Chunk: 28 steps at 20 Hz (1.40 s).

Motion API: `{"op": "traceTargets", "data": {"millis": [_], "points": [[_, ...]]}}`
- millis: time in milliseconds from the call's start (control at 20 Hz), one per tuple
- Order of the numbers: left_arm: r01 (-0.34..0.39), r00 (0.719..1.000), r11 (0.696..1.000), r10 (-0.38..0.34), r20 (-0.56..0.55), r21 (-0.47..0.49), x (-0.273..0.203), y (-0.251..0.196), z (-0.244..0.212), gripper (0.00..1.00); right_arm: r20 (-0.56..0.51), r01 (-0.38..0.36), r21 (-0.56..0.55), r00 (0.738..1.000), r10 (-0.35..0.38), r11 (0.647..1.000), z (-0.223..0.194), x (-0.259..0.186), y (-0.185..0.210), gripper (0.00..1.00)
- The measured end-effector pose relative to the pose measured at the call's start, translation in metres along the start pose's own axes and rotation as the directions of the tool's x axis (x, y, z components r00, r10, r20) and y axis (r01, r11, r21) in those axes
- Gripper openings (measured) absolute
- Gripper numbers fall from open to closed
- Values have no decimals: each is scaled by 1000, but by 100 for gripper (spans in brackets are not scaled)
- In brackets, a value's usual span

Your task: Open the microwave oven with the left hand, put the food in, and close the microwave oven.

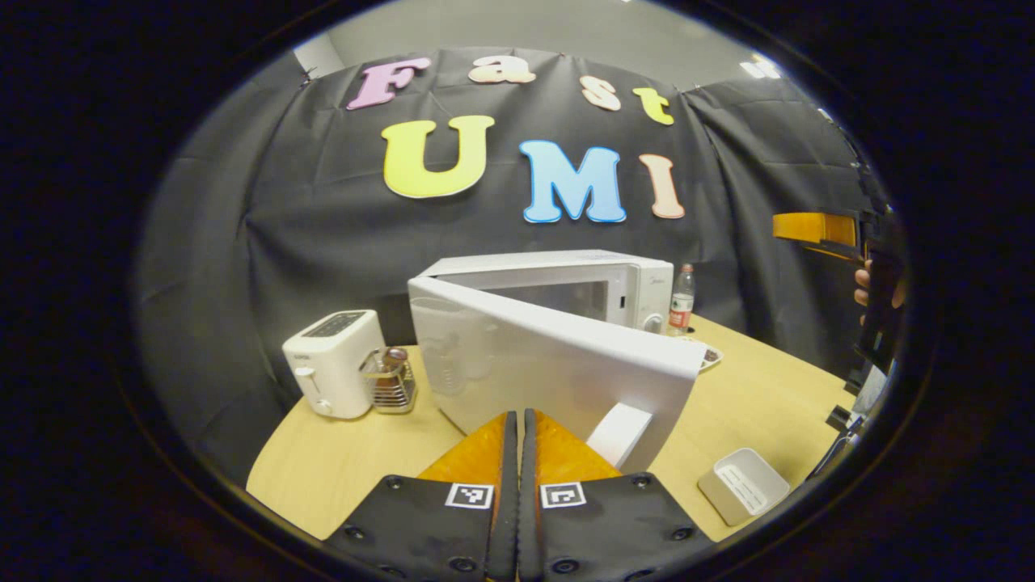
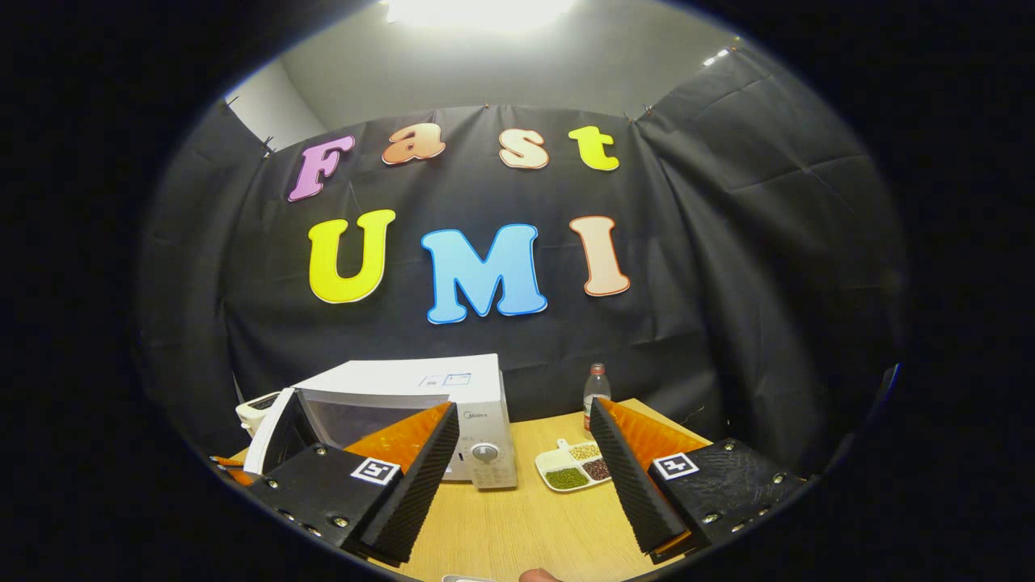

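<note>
The white microwave (image 1: 566, 279) stands at the middle of the wooden table, its door (image 1: 550, 364) swung partly open toward me, the handle (image 1: 621, 432) at its near edge. My left gripper (image 1: 517, 417) is shut, its tips just in front of the door's lower edge, left of the handle, with nothing seen between them. The food, a white divided dish of beans (image 2: 572, 467), lies right of the microwave (image 2: 420, 396). My right gripper (image 2: 524, 477) hangs open above the table, in front of the dish and apart from it. It also appears at the far right in the left gripper view (image 1: 817, 230), held by a hand.
A white toaster (image 1: 333, 373) and a small glass jar (image 1: 391, 380) stand left of the microwave. A plastic bottle (image 2: 596, 396) stands behind the dish. A white rectangular box (image 1: 744, 485) lies near the table's front right.
</note>
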<state>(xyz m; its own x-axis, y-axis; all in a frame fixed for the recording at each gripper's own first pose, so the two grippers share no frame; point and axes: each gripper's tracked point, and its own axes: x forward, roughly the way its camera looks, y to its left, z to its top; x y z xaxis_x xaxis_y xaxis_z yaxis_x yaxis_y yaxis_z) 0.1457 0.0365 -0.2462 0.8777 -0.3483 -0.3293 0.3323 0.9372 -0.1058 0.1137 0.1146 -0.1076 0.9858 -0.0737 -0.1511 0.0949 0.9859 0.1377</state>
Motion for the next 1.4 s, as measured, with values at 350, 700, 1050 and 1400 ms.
{"op": "traceTargets", "data": {"millis": [350,700,1050,1400], "points": [[114,993,993,-115,34,39,56,-38,26,7,-18,77,5,997,-77,997,-5,-26,-22,98],[122,991,992,-124,45,32,116,-53,38,7,-20,145,21,989,-145,989,-1,-40,-46,98],[111,990,992,-115,76,51,169,-63,53,7,-49,151,-7,987,-151,988,-6,-50,-48,98],[90,992,994,-95,79,65,207,-68,56,7,-56,152,-25,987,-153,988,-3,-57,-53,98]]}}
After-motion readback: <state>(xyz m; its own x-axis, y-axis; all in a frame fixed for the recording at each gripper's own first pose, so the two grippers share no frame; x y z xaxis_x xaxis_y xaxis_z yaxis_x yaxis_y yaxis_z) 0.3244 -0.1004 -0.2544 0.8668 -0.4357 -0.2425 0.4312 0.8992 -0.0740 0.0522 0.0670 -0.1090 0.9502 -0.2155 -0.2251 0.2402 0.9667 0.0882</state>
